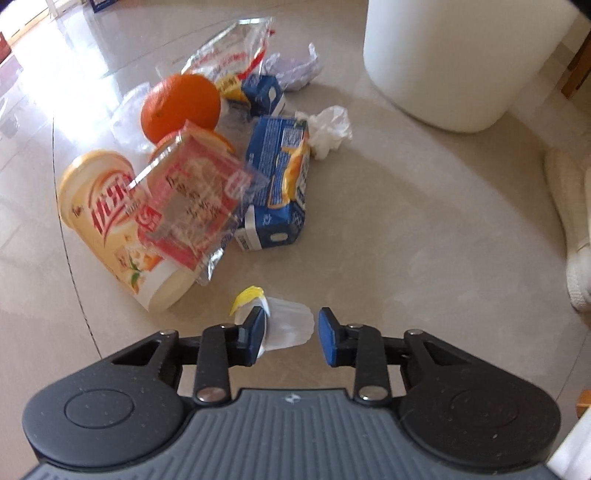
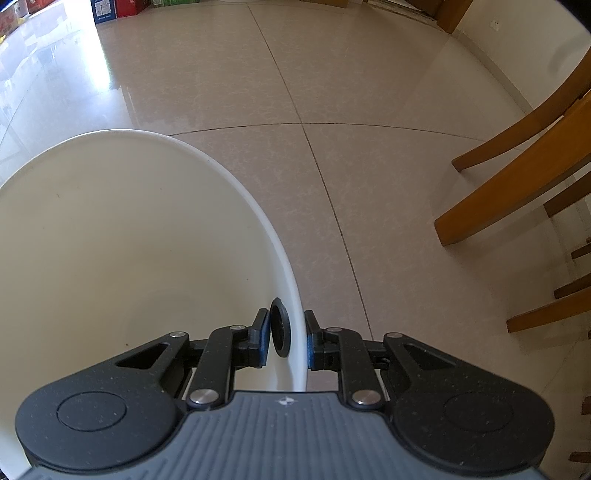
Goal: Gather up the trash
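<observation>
A small white jelly cup [image 1: 290, 325] with a peeled yellow lid [image 1: 246, 298] lies on the floor between the fingers of my left gripper [image 1: 291, 336]. The jaws are open: the left pad is at the cup and a gap shows before the right pad. Beyond it lies a trash pile: a cream drink cup [image 1: 110, 221], a red snack wrapper [image 1: 195, 206], an orange [image 1: 181, 105], blue cartons [image 1: 280, 173] and crumpled tissue [image 1: 328, 131]. My right gripper [image 2: 286, 341] is shut on the rim of the white bin [image 2: 129, 240], with a black round knob [image 2: 280, 332] against the left pad.
The white bin [image 1: 458, 62] stands at the far right of the pile in the left wrist view. A foot in a white slipper [image 1: 570, 229] is at the right edge. Wooden chair legs [image 2: 517, 184] stand to the right of the bin. Boxes [image 2: 107, 11] line the far wall.
</observation>
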`<state>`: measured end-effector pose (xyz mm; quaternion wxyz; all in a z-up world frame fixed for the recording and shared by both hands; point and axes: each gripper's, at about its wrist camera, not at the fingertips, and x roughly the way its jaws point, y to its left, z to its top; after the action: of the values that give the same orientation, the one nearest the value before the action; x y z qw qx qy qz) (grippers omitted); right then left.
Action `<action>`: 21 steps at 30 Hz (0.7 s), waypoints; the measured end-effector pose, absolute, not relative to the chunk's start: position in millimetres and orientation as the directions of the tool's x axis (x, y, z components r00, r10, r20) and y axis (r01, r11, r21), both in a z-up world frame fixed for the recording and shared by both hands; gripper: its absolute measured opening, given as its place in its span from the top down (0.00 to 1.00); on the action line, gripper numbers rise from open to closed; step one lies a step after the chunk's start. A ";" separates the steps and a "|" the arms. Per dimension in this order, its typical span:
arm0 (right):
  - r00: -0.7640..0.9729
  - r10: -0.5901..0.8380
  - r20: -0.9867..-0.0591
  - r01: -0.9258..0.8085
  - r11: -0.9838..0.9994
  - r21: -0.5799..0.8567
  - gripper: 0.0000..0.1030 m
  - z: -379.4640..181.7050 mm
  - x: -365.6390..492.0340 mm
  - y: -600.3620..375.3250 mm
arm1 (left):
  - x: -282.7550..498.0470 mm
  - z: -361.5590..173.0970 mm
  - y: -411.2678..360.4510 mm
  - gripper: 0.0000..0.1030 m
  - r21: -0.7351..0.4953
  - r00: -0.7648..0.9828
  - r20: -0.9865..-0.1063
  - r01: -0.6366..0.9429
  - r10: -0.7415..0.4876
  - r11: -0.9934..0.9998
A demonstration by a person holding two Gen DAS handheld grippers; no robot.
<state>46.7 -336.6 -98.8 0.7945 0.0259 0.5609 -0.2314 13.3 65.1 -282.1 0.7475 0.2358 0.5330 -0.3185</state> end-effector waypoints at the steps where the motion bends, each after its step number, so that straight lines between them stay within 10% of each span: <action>1: 0.264 -0.340 -0.902 0.396 0.891 -0.220 0.79 -99.0 46.8 -336.0 | 13.0 -280.3 65.6 0.70 0.022 0.237 -0.946 0.732 -0.223 0.681; 6: 0.264 -0.341 -0.903 0.404 0.889 -0.217 0.79 -98.6 46.5 -335.9 | 15.2 -290.2 68.1 0.69 0.072 0.264 -0.948 0.724 -0.179 0.686; 15: 0.267 -0.338 -0.902 0.410 0.887 -0.211 0.79 -98.8 45.3 -338.4 | 16.7 -297.1 65.9 0.20 0.067 0.297 -0.935 0.685 -0.193 0.726; 21: 0.268 -0.337 -0.903 0.408 0.888 -0.211 0.79 -99.1 45.8 -338.7 | 12.6 -326.6 54.2 0.36 0.135 0.312 -0.941 0.700 -0.130 0.701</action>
<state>45.8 -338.7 -99.1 0.7955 0.0317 0.5581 -0.2340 12.6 54.2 -326.6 0.7621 0.2745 0.5193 -0.2725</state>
